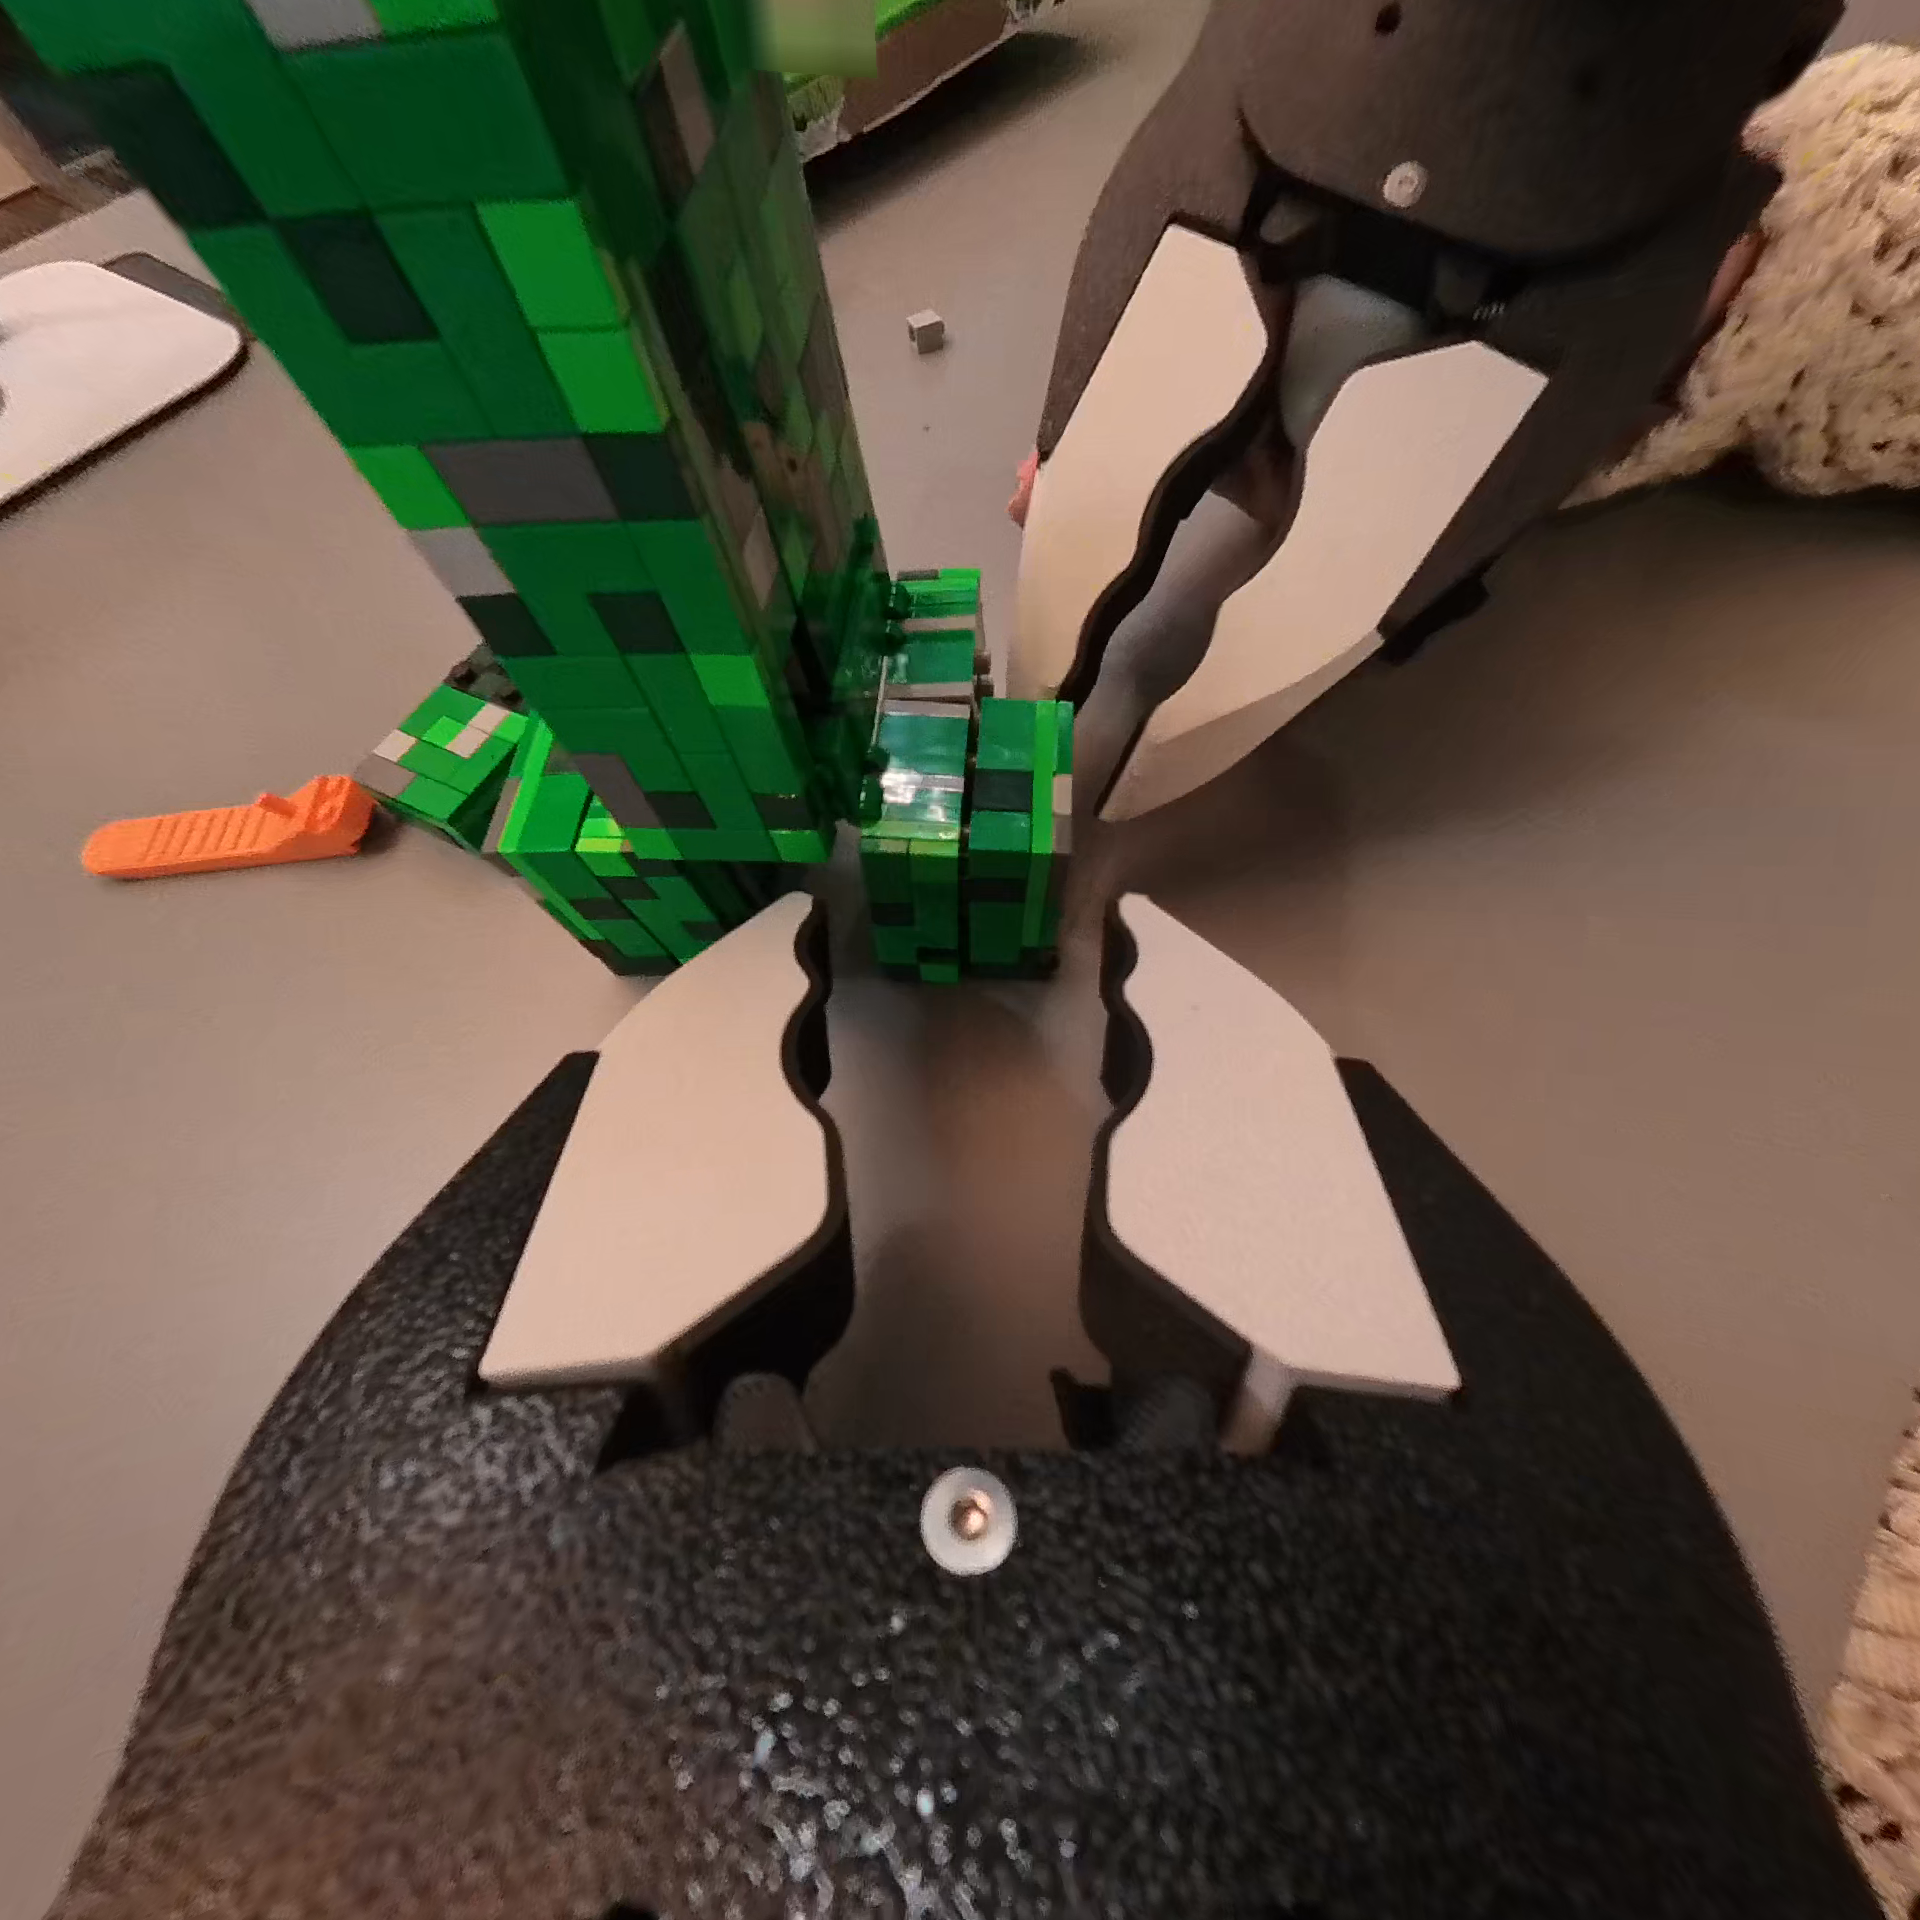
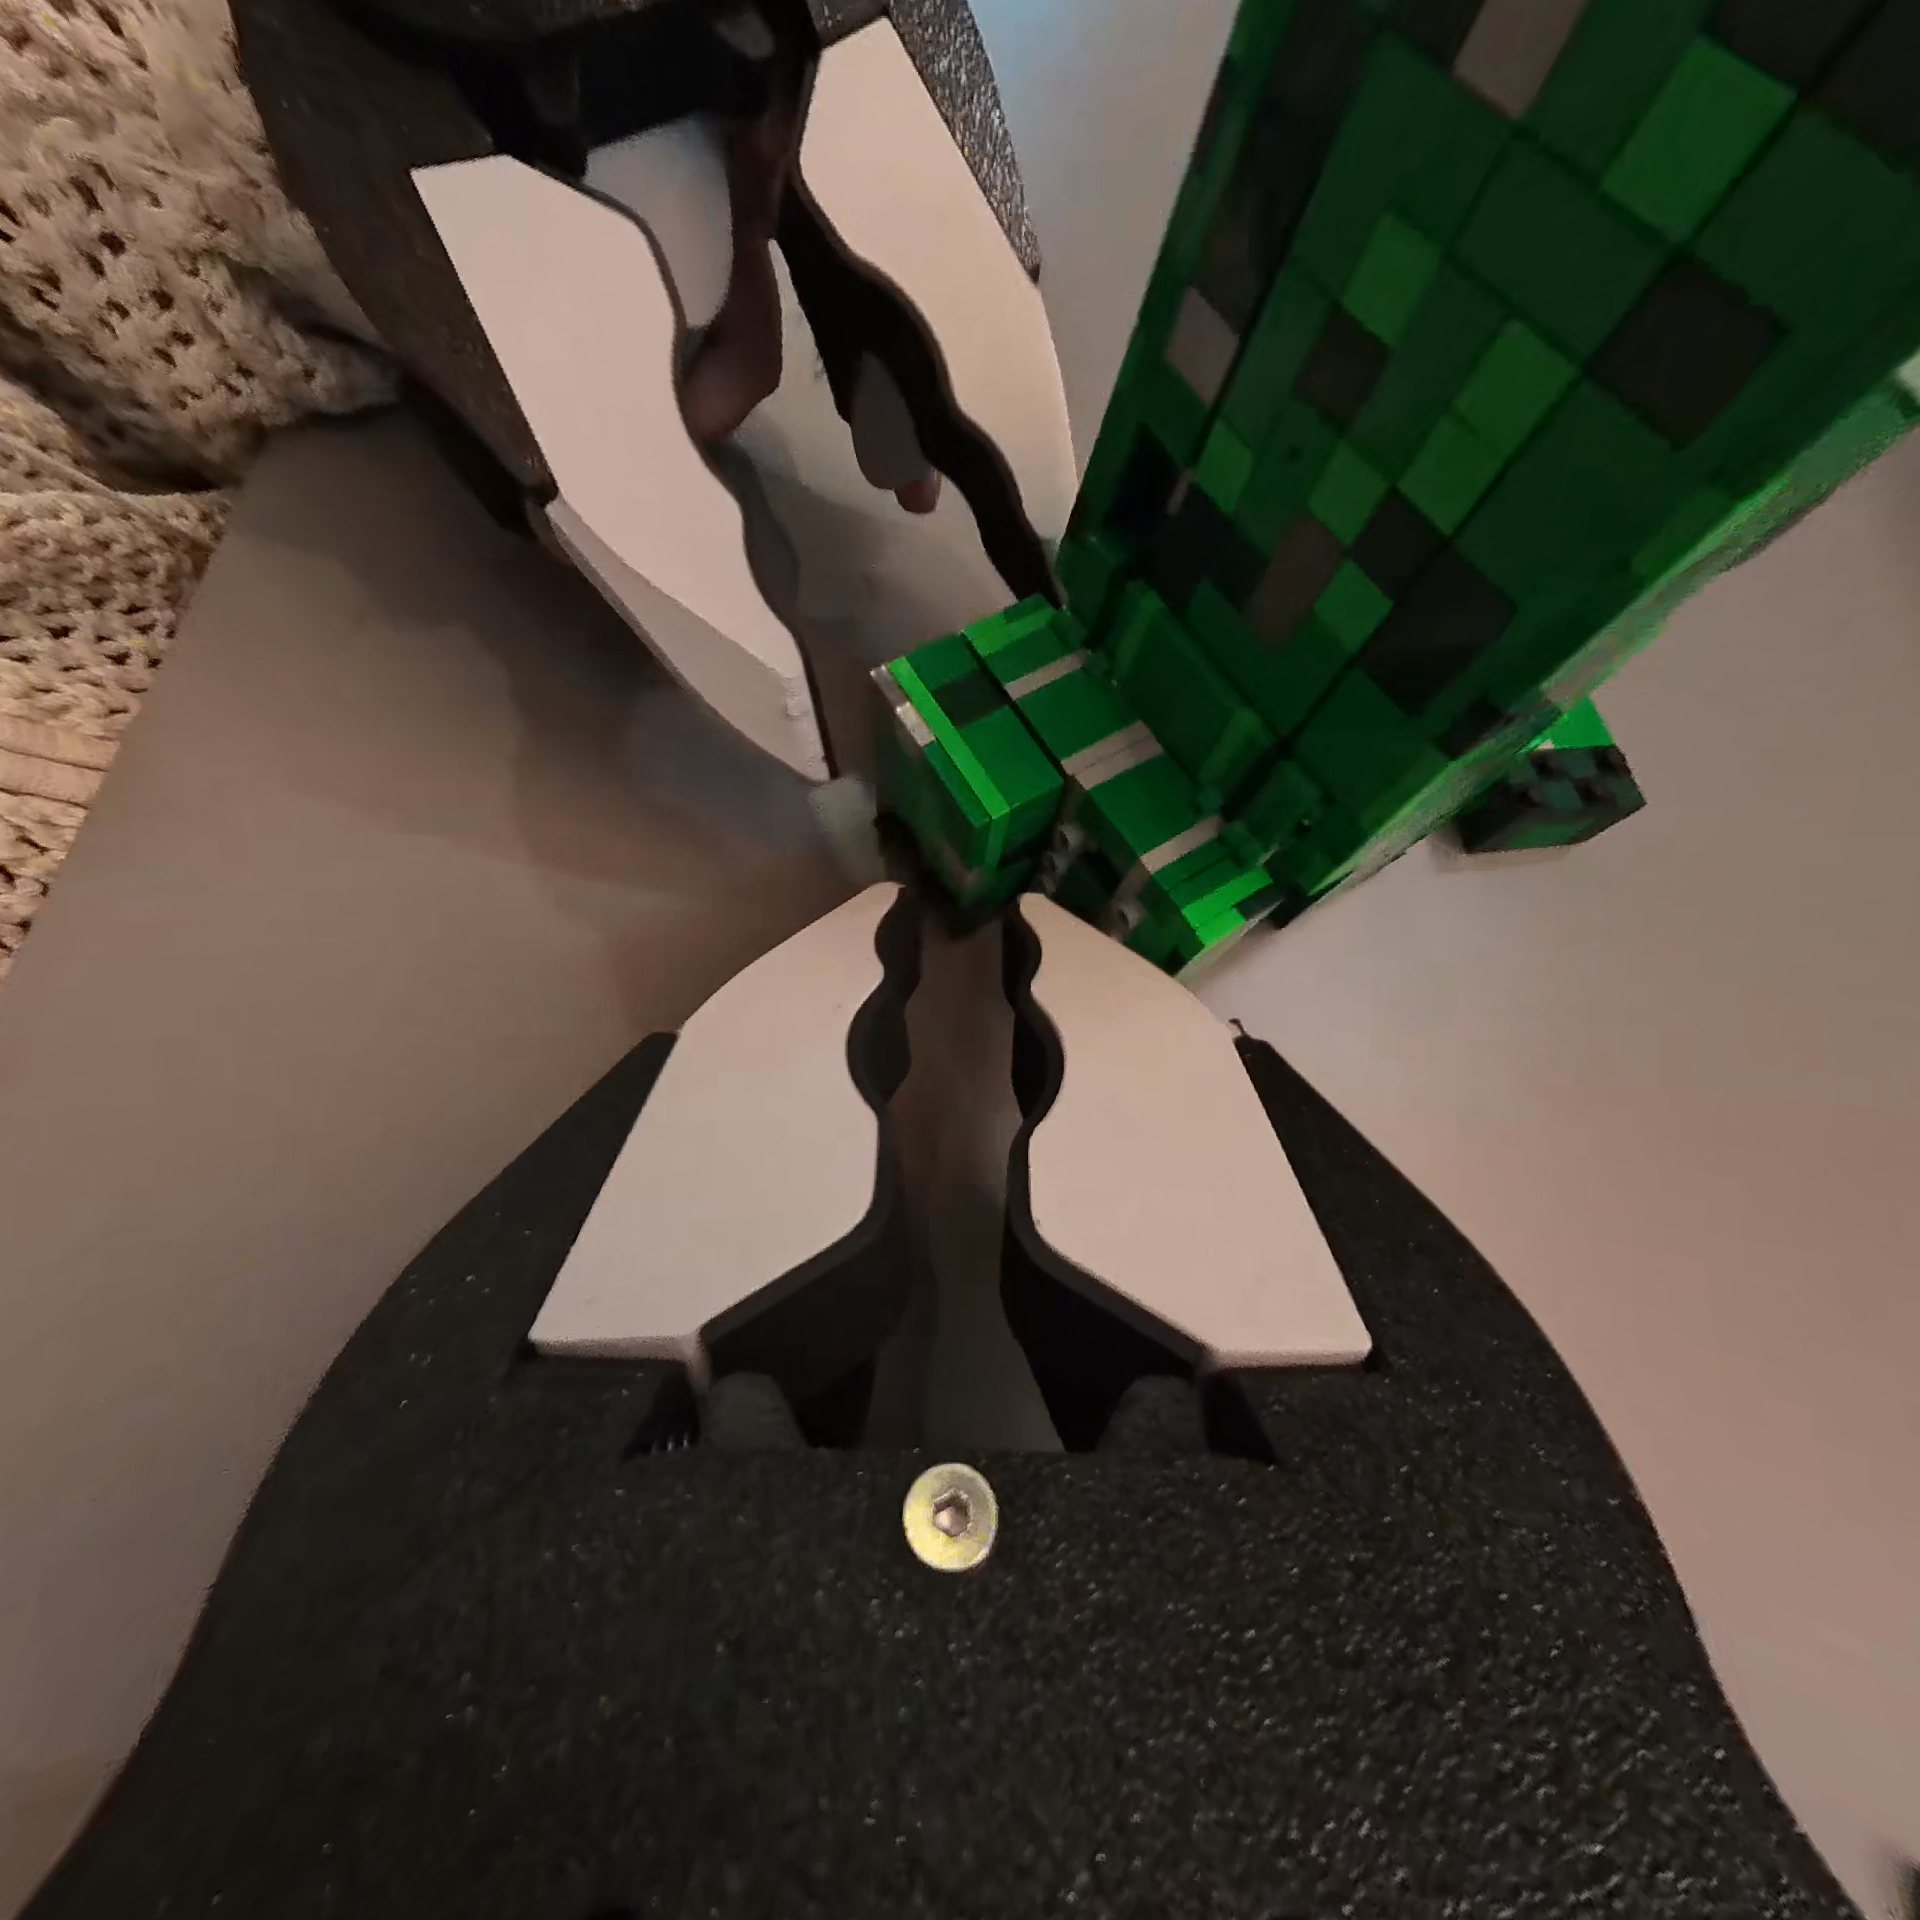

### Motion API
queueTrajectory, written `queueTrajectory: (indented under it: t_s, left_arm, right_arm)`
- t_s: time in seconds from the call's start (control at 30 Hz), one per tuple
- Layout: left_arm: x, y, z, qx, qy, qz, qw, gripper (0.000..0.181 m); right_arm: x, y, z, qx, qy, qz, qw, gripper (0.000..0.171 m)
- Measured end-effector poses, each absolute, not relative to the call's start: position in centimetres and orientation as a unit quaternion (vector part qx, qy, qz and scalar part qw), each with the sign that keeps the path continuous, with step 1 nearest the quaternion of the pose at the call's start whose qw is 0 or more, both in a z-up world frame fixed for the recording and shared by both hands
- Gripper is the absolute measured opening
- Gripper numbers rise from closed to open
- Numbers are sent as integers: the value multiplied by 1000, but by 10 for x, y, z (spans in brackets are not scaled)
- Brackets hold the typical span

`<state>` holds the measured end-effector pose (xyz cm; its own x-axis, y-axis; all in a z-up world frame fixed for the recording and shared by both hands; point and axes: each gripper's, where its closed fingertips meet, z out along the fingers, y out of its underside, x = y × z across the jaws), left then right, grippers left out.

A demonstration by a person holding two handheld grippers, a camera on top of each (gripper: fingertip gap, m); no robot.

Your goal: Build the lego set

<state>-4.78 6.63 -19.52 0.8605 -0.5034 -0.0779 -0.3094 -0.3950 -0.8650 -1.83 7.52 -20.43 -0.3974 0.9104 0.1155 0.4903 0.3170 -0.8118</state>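
Note:
A tall green pixel-pattern lego figure (image 1: 540, 436) stands on the grey table (image 1: 1455, 987). A small green foot block (image 1: 966, 831) sits at its base. My left gripper (image 1: 966, 920) is open, with the foot block just ahead between its fingertips. My right gripper (image 1: 1081, 748) comes in from the upper right, its tips beside the block's right face. In the right wrist view my right gripper (image 2: 958, 902) is narrowly open, its tips at the lower corner of the foot block (image 2: 966, 748). The figure (image 2: 1507, 395) rises at the right, and the left gripper (image 2: 935, 675) reaches in from the top.
An orange brick separator (image 1: 229, 831) lies at the left beside a tilted green leg piece (image 1: 447, 758). A tiny grey piece (image 1: 925, 332) lies behind. A white pad (image 1: 94, 353) is at the far left. A knitted sleeve (image 1: 1849, 312) is at the right. Left and right tips are no more than a few centimetres apart. From the left gripper's tips to the tilted green leg piece (image 1: 447, 758) is close to 11 cm.

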Motion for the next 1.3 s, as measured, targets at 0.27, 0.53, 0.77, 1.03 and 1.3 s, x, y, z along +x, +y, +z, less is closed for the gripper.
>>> queueTrajectory:
  t_s: [0.27, 0.53, 0.77, 1.03, 1.3]
  left_arm:
    - [-48, 71, -193, -827, 241, -91, 501, 43]
    - [-47, 73, -194, -828, 242, -89, 499, 40]
    - [-48, 74, -195, -831, 241, -81, 495, 41]
    - [-46, 73, -193, -827, 243, -87, 500, 42]
    - [-46, 74, -196, -832, 245, -80, 492, 40]
  right_arm:
    - [-22, 75, -197, -463, -740, 376, 311, 15]
    - [-25, 71, -196, -458, -741, 377, 316, 14]
    - [-26, 72, -195, -461, -737, 379, 318, 11]
    - [-17, 78, -194, -459, -738, 385, 309, 16]
    - [-21, 74, -190, -456, -734, 393, 313, 19]
